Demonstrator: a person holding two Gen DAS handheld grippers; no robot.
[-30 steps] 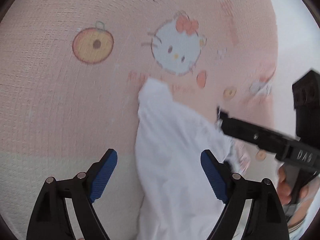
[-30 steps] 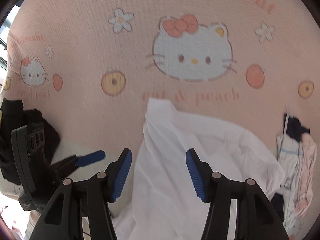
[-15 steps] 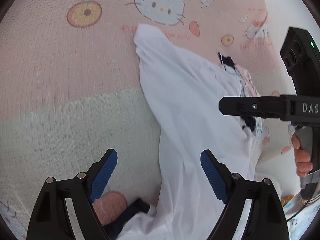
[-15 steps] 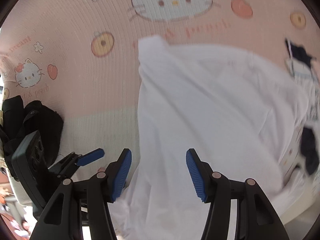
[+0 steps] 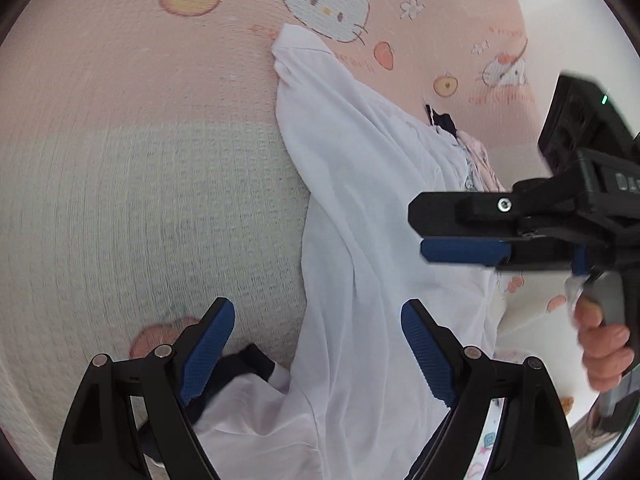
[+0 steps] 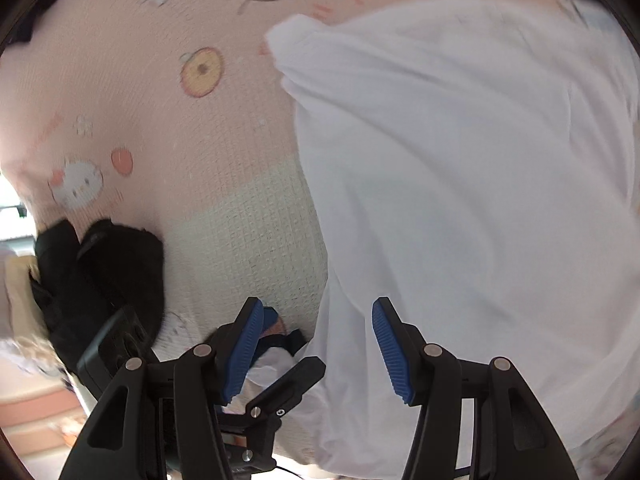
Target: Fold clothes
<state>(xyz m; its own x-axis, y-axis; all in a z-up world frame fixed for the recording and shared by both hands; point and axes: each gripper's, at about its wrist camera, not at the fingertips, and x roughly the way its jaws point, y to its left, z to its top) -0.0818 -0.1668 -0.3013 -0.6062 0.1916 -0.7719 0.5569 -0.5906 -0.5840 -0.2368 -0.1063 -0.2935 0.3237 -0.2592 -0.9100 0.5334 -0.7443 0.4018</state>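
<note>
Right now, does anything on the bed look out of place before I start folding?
The white shirt lies crumpled and askew, not spread flat, with one end bunched near the cat print. It overlaps a small pile of clothes on its far side. Both grippers are open, holding nothing.

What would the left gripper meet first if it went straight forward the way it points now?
Probably the white garment: the cloth lies between the open fingers of the left gripper and runs ahead over the cartoon-cat blanket. Depth is hard to judge in this fisheye view.
</note>
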